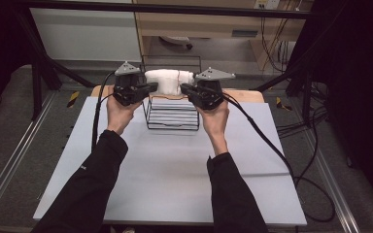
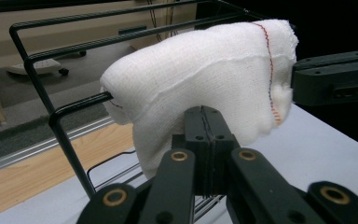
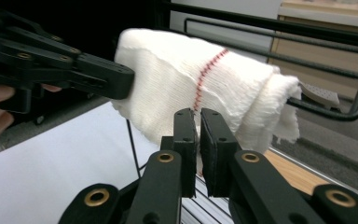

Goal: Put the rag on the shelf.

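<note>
High view: both hands hold grippers at either end of a white cloth [image 1: 169, 81] draped over the top bar of a black wire rack [image 1: 172, 116] at the table's [image 1: 165, 170] far edge — left gripper [image 1: 150, 87] and right gripper [image 1: 185, 89] each clenched on the cloth's lower edge.

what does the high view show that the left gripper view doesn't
High view alone: both forearms in dark sleeves, the whole grey table, and trailing cables. Left gripper view alone: the left gripper up close, jaws shut on the lower edge of the white cloth, and a red stitched line along the cloth's end. Both: the cloth draped over the black wire rack, with the right gripper at its other end.
</note>
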Demonstrator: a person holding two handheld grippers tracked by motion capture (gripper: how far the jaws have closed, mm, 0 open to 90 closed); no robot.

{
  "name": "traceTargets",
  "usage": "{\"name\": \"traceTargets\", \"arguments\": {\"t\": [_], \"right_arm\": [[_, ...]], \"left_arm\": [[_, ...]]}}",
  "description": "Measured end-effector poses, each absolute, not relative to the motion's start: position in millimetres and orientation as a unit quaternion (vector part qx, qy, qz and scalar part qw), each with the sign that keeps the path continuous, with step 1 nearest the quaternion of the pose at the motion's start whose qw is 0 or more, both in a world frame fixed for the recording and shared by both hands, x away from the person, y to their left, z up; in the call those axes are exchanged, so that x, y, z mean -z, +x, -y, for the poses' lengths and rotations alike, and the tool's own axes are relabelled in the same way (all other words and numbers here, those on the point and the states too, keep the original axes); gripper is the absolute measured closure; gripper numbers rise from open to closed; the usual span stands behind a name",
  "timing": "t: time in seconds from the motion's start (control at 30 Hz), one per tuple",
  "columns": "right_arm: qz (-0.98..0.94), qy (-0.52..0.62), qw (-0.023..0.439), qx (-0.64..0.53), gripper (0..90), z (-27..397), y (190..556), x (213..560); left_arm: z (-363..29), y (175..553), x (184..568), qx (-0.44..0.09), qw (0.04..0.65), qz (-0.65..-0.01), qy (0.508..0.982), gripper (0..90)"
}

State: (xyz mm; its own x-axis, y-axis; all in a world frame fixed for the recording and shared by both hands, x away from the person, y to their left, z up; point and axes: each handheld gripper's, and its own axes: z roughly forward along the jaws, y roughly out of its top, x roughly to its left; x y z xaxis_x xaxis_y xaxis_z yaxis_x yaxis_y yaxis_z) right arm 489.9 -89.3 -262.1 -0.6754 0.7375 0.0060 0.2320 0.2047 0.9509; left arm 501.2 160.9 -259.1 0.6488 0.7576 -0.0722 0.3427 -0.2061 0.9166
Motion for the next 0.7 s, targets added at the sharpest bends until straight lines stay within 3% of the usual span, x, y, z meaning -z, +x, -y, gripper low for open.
{"name": "traceTargets", "arguments": {"t": [0.27,0.43,0.7], "right_arm": [[-0.736,0.337,0.236,-0.537,85.4,91,499,272],[-0.735,0.331,0.234,-0.543,81.0,92,498,270],[-0.728,0.321,0.22,-0.565,54.3,101,482,259]], "left_arm": [[-160,504,265,-0.205,0.507,-0.365,0.754,89.1],[-160,502,264,-0.206,0.506,-0.362,0.755,87.3],[-165,489,261,-0.214,0.508,-0.352,0.757,79.2]]}}
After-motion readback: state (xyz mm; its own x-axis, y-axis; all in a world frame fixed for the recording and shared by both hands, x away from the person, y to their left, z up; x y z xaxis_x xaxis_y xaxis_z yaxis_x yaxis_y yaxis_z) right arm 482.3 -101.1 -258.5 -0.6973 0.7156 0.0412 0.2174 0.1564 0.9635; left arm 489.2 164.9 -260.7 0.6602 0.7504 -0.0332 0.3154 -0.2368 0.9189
